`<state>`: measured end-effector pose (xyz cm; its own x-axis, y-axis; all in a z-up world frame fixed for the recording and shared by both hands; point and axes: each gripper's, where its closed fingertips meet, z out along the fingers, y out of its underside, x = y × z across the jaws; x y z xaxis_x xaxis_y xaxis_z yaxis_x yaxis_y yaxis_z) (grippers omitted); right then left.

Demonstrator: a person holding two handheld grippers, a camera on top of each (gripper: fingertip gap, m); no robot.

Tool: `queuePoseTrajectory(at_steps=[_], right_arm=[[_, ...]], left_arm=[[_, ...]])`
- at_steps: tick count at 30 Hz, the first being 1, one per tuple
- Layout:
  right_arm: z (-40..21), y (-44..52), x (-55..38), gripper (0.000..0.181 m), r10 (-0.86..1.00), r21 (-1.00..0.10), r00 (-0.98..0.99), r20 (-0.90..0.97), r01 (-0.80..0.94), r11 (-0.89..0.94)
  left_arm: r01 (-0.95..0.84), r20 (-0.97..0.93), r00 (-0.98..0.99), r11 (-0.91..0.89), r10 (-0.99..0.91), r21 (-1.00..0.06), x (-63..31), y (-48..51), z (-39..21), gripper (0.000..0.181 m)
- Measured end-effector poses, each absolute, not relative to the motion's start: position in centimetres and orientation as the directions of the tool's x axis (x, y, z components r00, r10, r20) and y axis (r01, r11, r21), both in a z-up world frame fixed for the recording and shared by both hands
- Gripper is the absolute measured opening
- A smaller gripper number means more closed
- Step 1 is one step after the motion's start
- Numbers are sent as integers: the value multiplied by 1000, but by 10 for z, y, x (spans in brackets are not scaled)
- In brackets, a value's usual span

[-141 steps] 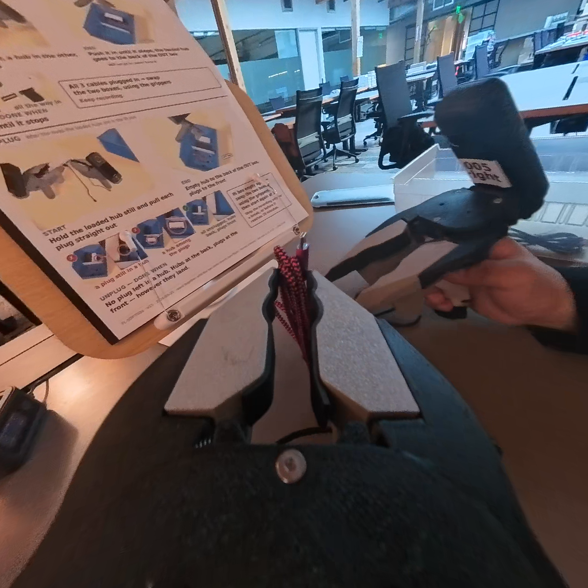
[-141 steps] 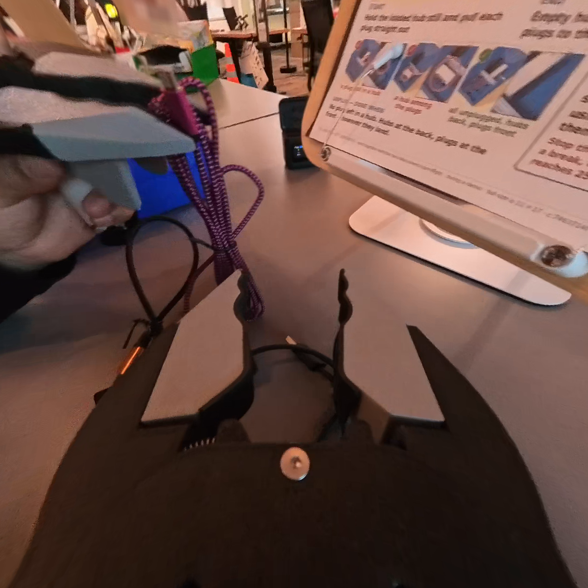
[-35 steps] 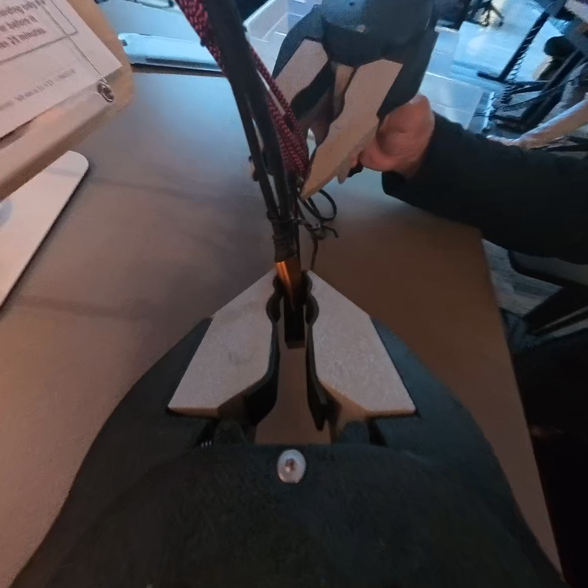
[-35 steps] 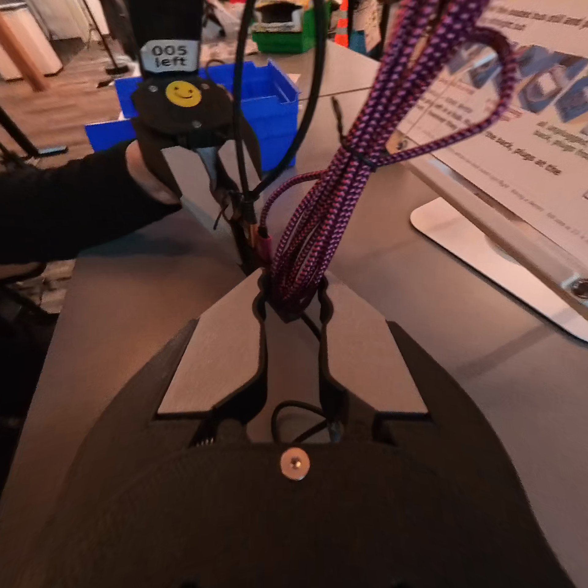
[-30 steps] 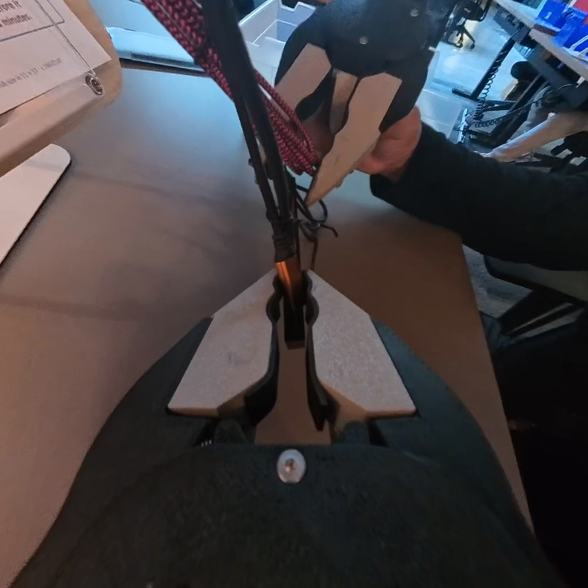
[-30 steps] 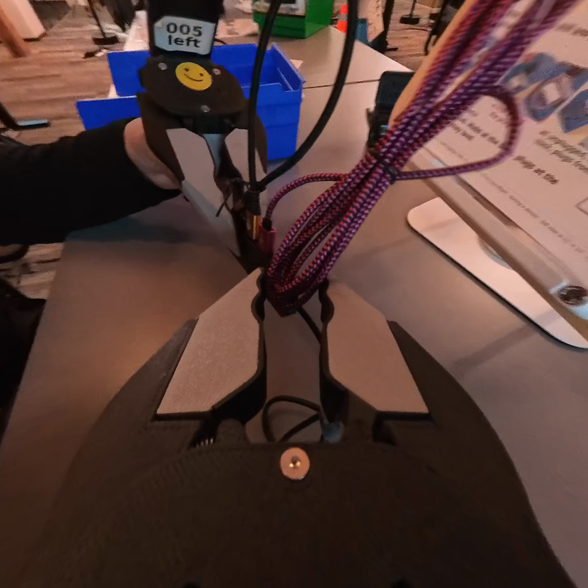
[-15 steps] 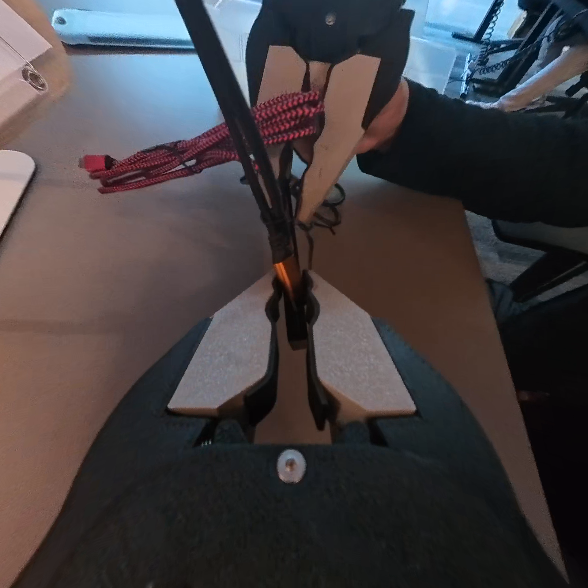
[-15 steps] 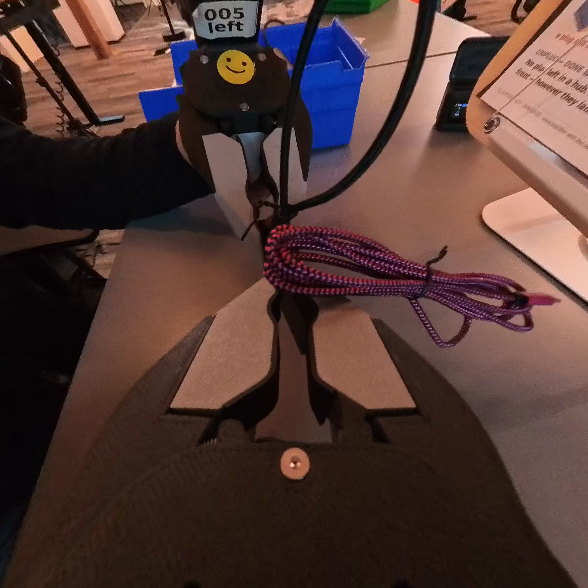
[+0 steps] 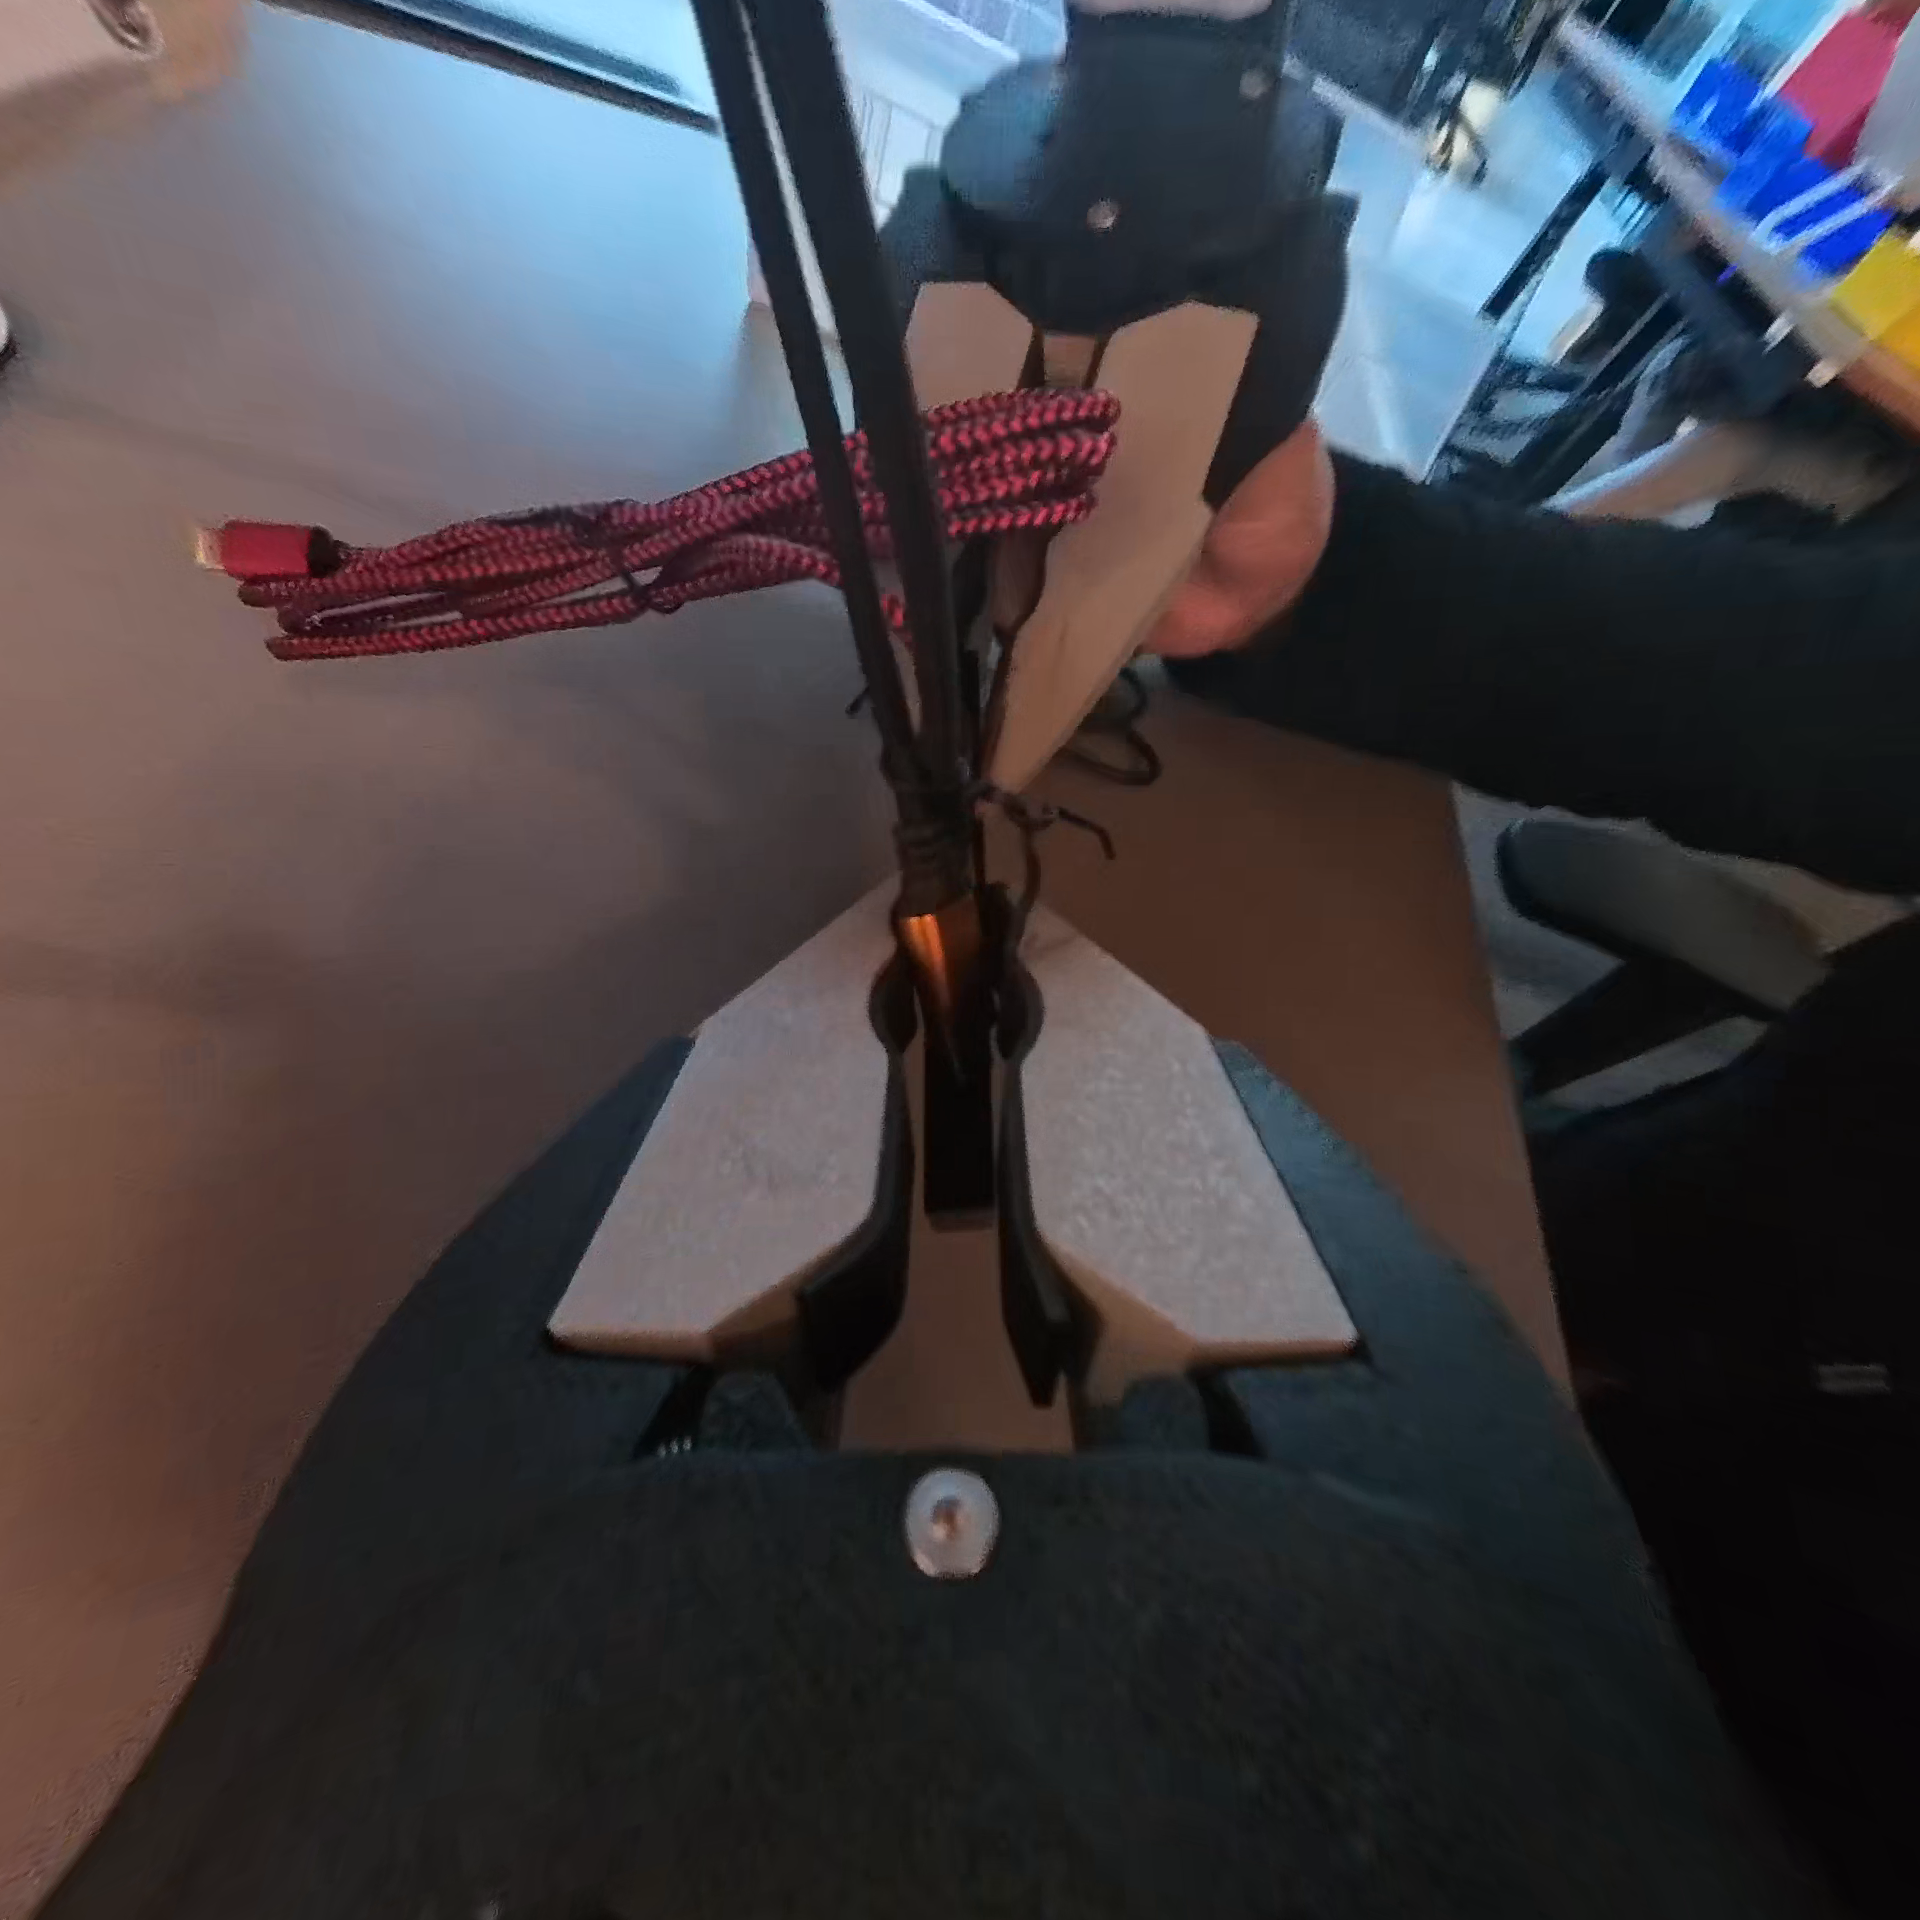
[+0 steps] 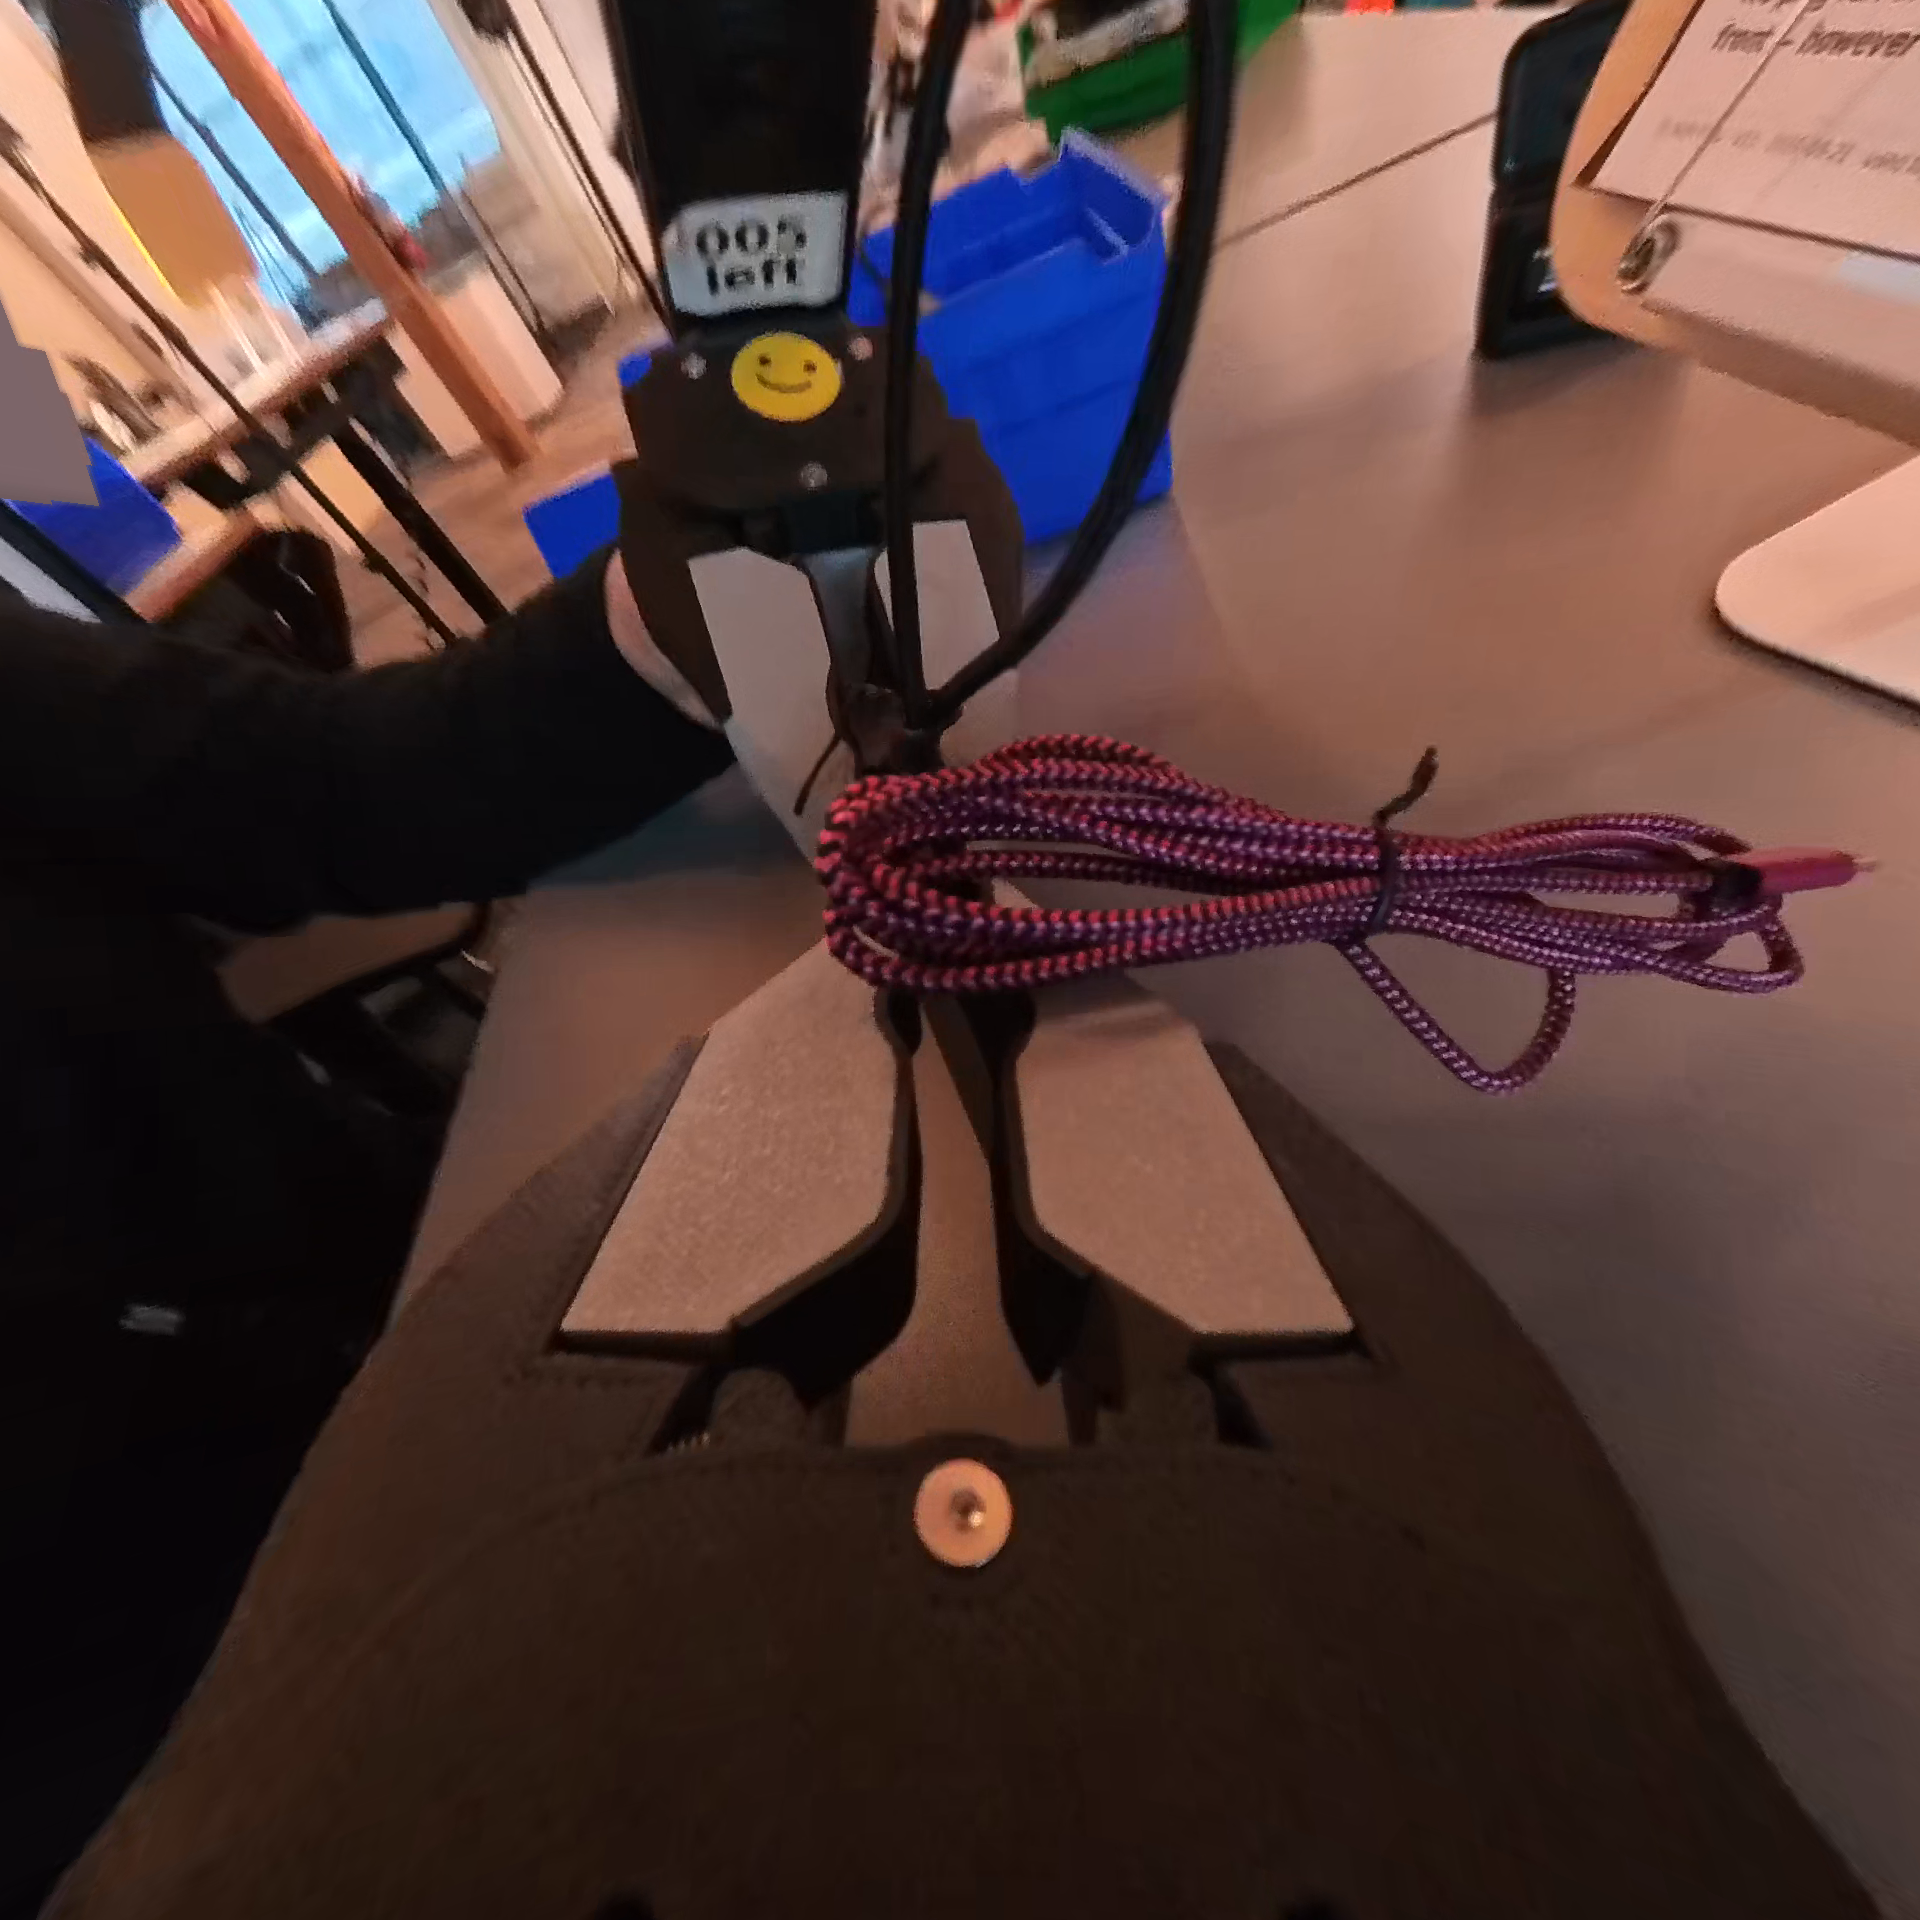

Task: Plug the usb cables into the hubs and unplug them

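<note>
My left gripper (image 9: pixel 954 925) is shut on the orange-and-black plug (image 9: pixel 932 951) of a black cable (image 9: pixel 831 416), whose tied loops rise out of the frame. My right gripper (image 10: pixel 956 1013) is shut on one end of a red-and-black braided cable bundle (image 10: pixel 1247 883). The bundle sticks out sideways above the table, tied in the middle, with its red plug (image 10: pixel 1808 864) at the free end. The two grippers face each other, tips almost touching. The right gripper (image 9: pixel 1003 717) and the bundle (image 9: pixel 675 540) also show in the left wrist view. The left gripper (image 10: pixel 868 717) also shows in the right wrist view. No hub is in view.
A blue bin (image 10: pixel 1039 343) stands behind the left gripper. A tilted instruction board (image 10: pixel 1766 156) on a white base (image 10: pixel 1829 613) and a black device (image 10: pixel 1517 260) stand at the right. The grey table (image 10: pixel 1558 1247) ends at an edge near the person's sleeves (image 9: pixel 1610 665). My left and right fingertips are right by each other.
4.7 s ago my left gripper held the braided cable and my right was open. Now left holds the black cable's plug and right the braided bundle, which swung from upright to sideways in the last second.
</note>
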<state>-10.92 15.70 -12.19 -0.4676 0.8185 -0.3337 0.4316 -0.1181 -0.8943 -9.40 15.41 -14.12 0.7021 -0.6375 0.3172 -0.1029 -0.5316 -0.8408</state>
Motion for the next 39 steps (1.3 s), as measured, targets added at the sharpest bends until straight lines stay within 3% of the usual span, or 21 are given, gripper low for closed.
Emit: queuePoseTrajectory(at_steps=[6, 15, 18, 21, 26, 32, 39], right_arm=[[-115, 162, -118, 4, 732, -845, -451, -510, 419, -331], [-97, 166, -123, 3, 734, -853, -437, -520, 310, -420], [-92, 165, -123, 3, 770, -884, -437, -466, 278, -377], [-96, 165, -119, 5, 855, -940, -424, -299, 285, -188], [-111, 166, -106, 7, 902, -934, -420, -103, 352, 57], [-119, 154, -100, 6, 861, -922, -488, -144, 382, 62], [-117, 154, -102, 5, 842, -923, -492, -220, 386, -16]], left_arm=[[-61, 325, 729, -531, -602, -845, -103, 156, -135, 10], [23, 359, 724, -499, -590, -866, -108, 158, -119, 10], [33, 353, 725, -482, -592, -876, -108, 158, -115, 10], [48, 375, 703, -487, -604, -872, -103, 159, -116, 10], [-24, 343, 703, -503, -623, -864, -93, 159, -126, 9], [-186, 204, 717, -465, -666, -866, -87, 153, -134, 10], [-107, 265, 699, -463, -665, -880, -85, 156, -132, 9]])
